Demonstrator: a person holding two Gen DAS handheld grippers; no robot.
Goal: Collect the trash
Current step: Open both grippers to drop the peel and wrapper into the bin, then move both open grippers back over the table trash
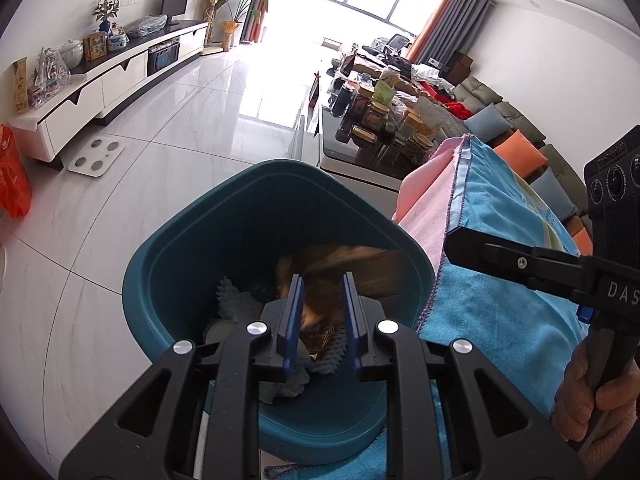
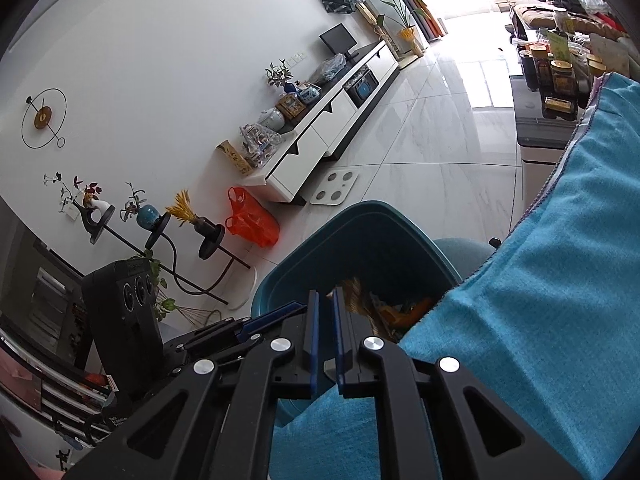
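Left wrist view, from the left: an orange bag [image 1: 14,176] lies on the floor, then the teal bin [image 1: 168,264] sits below the left gripper [image 1: 320,312]. Its jaws stand a little apart with nothing pressed between them; a blurred brown wrapper [image 1: 340,264] shows just past the fingertips, over the bin's mouth (falling or landed, I cannot tell). Grey crumpled scraps [image 1: 236,304] lie inside. Right of the bin hangs a blue towel [image 1: 500,216], with the right gripper [image 1: 450,246] over it. Right wrist view: that gripper's jaws sit nearly closed, apparently empty. Such a wrapper looks light, thin and crinkly; pinching a bunched fold should hold better than a slick flat face.
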